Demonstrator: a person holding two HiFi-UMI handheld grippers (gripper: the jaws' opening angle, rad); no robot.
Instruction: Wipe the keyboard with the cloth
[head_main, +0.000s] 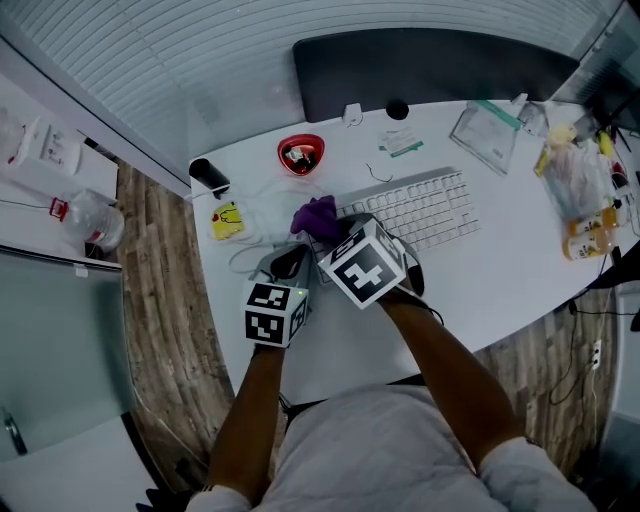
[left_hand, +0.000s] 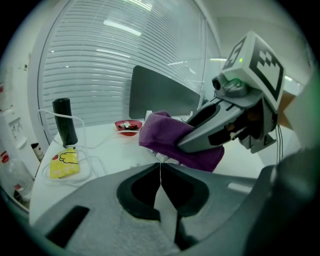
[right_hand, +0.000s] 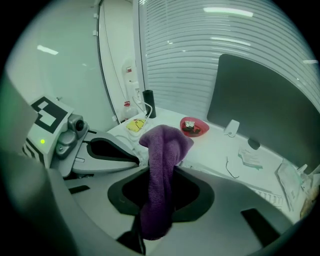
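A white keyboard (head_main: 420, 205) lies on the white table (head_main: 500, 280). The purple cloth (head_main: 315, 215) sits at the keyboard's left end, pinched between the jaws of my right gripper (head_main: 328, 236). In the right gripper view the cloth (right_hand: 160, 165) runs up between the closed jaws of the right gripper (right_hand: 159, 172) and folds over their tips. My left gripper (head_main: 290, 263) is just left of the right one, above the table. Its jaws are shut with nothing between them (left_hand: 160, 169), and the cloth (left_hand: 172, 137) hangs right in front of them.
A red bowl (head_main: 301, 153), a black cylinder (head_main: 210, 176), a yellow packet (head_main: 228, 220) and white cables lie at the table's left. A dark monitor (head_main: 430, 70) stands at the back. Plastic bags and bottles (head_main: 575, 185) crowd the right end. The table's front edge is near my body.
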